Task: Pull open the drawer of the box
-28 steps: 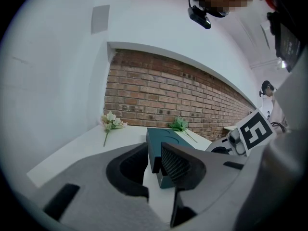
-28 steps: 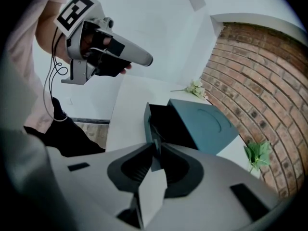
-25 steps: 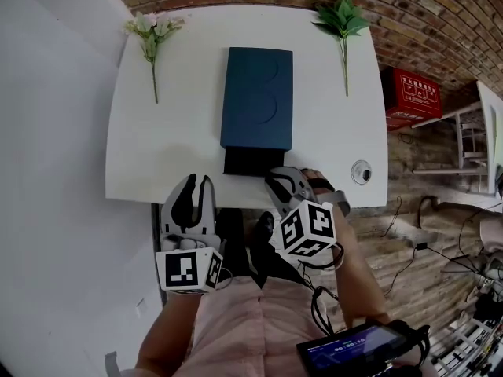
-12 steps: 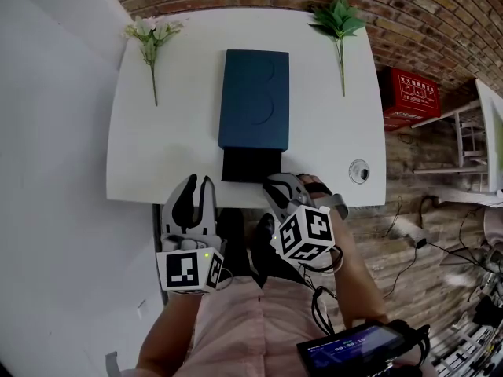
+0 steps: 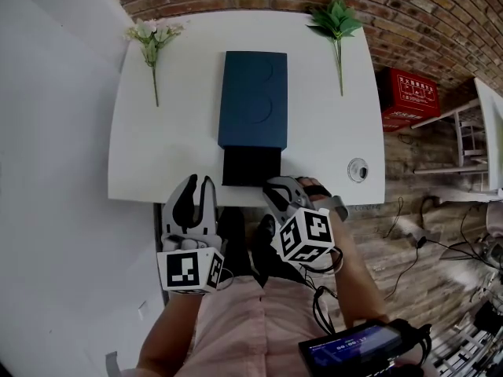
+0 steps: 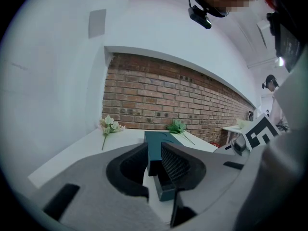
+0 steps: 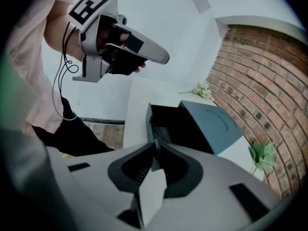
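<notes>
A dark blue box point(image 5: 253, 96) lies lengthwise in the middle of the white table point(image 5: 157, 148). Its drawer point(image 5: 250, 167) sticks out of the near end, dark inside. My right gripper point(image 5: 275, 188) is at the drawer's front right corner. In the right gripper view the jaws point(image 7: 155, 150) are pinched shut on the thin front edge of the drawer point(image 7: 163, 124). My left gripper point(image 5: 198, 179) hangs at the table's near edge, left of the drawer, open with nothing in it. In the left gripper view, box point(image 6: 161, 137) and drawer point(image 6: 166, 189) show through the gap.
A white flower stem point(image 5: 151, 38) lies at the table's far left and a green sprig point(image 5: 338, 18) at the far right. A small round object point(image 5: 358, 169) sits near the front right corner. A brick wall and a red case point(image 5: 413, 94) stand beyond.
The drawer has slid farther out of the box toward the table's near edge, with my right gripper on its front. The left gripper has stayed where it was.
</notes>
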`<state>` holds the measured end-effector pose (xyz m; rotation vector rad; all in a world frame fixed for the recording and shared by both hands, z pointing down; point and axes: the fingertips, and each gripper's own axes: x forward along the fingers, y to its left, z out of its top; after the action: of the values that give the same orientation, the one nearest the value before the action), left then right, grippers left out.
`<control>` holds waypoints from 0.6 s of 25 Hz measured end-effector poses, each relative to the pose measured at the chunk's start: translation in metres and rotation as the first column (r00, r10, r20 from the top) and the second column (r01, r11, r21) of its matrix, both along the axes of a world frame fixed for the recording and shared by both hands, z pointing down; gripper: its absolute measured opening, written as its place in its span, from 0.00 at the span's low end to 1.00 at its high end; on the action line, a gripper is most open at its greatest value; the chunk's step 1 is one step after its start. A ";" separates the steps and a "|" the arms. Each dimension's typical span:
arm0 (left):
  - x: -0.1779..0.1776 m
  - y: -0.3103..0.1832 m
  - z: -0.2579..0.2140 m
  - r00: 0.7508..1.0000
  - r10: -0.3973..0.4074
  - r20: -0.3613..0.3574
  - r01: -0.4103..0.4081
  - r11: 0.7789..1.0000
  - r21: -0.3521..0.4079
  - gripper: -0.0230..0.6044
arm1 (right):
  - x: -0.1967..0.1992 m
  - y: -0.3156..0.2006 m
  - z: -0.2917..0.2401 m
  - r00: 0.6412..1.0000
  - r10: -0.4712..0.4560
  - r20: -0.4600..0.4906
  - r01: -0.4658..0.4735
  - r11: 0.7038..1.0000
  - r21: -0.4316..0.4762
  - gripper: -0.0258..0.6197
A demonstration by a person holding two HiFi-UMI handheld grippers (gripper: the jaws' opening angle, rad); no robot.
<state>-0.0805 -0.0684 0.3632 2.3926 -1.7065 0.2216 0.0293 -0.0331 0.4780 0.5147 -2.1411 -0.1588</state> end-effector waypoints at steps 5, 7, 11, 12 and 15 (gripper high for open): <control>0.002 0.003 0.000 1.000 0.004 -0.007 -0.004 1.000 0.006 0.18 | -0.001 0.006 0.000 1.000 -0.011 0.000 0.011 1.000 -0.005 0.12; 0.003 0.004 -0.001 1.000 0.004 -0.008 -0.004 1.000 0.008 0.18 | 0.000 0.008 0.000 1.000 -0.016 0.000 0.016 1.000 -0.009 0.12; 0.004 0.005 -0.002 1.000 0.002 -0.011 -0.002 1.000 0.011 0.18 | -0.001 0.012 -0.001 1.000 -0.023 0.001 0.023 1.000 -0.013 0.12; 0.004 0.005 -0.002 1.000 0.003 -0.011 -0.003 1.000 0.012 0.18 | -0.001 0.013 0.000 1.000 -0.024 0.001 0.024 1.000 -0.014 0.12; 0.005 0.007 -0.002 1.000 0.011 -0.008 -0.011 1.000 0.015 0.18 | -0.002 0.016 0.000 1.000 -0.028 -0.001 0.028 0.999 -0.016 0.12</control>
<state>-0.0753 -0.0618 0.3608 2.4102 -1.6978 0.2008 0.0270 -0.0166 0.4783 0.4755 -2.1476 -0.1569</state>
